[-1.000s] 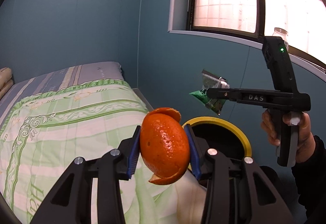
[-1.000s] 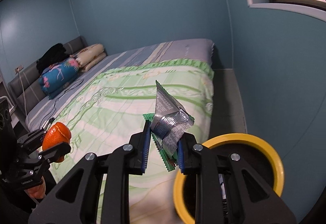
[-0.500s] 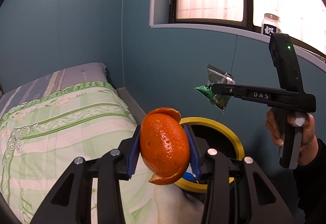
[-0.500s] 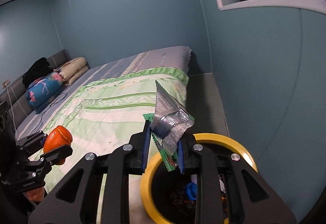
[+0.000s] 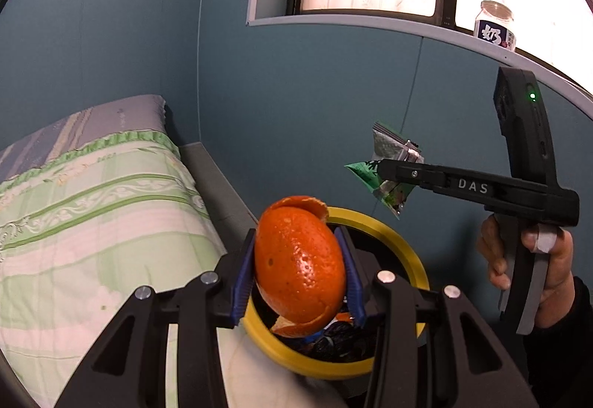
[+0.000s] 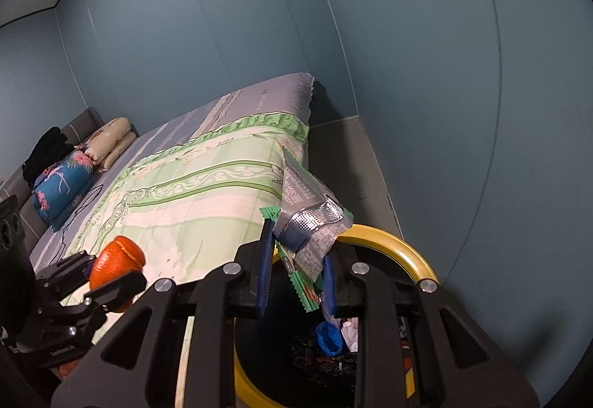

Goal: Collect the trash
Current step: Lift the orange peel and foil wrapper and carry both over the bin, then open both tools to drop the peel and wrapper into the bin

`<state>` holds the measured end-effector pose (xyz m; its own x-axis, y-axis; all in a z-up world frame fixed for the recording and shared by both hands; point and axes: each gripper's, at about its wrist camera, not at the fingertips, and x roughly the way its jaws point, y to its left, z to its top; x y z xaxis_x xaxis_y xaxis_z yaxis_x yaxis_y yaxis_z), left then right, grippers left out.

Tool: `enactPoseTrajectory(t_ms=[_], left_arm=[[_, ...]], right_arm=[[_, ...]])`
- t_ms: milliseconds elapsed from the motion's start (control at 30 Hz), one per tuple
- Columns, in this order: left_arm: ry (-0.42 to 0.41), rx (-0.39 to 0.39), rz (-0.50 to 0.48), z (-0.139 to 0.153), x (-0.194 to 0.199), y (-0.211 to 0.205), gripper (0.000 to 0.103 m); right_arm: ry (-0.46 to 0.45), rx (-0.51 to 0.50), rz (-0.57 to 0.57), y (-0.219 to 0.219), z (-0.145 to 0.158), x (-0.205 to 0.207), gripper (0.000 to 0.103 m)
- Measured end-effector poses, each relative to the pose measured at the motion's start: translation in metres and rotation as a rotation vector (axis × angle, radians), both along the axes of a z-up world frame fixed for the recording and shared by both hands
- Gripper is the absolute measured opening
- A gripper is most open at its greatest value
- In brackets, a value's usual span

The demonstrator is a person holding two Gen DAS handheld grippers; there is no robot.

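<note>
While both tongs hover over the yellow-rimmed bin beside the bed, left tongs clamp orange peel and right tongs pinch a wrapper; next, probably release both.

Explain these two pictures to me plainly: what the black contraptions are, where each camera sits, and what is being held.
There is no robot here. A person holds a black pistol-grip tool with two fingers in each hand, and each tool carries a wide-angle camera that looks out along its fingers.

The left wrist view shows the left gripper clamped on an orange peel. To its right, a hand holds the right gripper.

The right wrist view shows that right gripper clamped on a crumpled snack wrapper.

Both hang over a yellow-rimmed bin that already holds rubbish, beside a bed with a green cover. A jar stands on the windowsill.
</note>
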<state>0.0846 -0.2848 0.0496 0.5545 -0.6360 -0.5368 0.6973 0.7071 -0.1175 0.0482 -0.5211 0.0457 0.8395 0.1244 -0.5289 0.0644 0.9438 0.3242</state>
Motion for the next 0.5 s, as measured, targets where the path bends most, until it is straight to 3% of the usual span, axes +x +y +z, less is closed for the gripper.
enactPoseTrajectory(t_ms=[500], left_arm=[[0.119, 0.026, -0.043, -0.053, 0.025, -0.043, 0.039]], right_arm=[[0.112, 0.047, -0.034, -0.007, -0.038, 0.022, 0.022]])
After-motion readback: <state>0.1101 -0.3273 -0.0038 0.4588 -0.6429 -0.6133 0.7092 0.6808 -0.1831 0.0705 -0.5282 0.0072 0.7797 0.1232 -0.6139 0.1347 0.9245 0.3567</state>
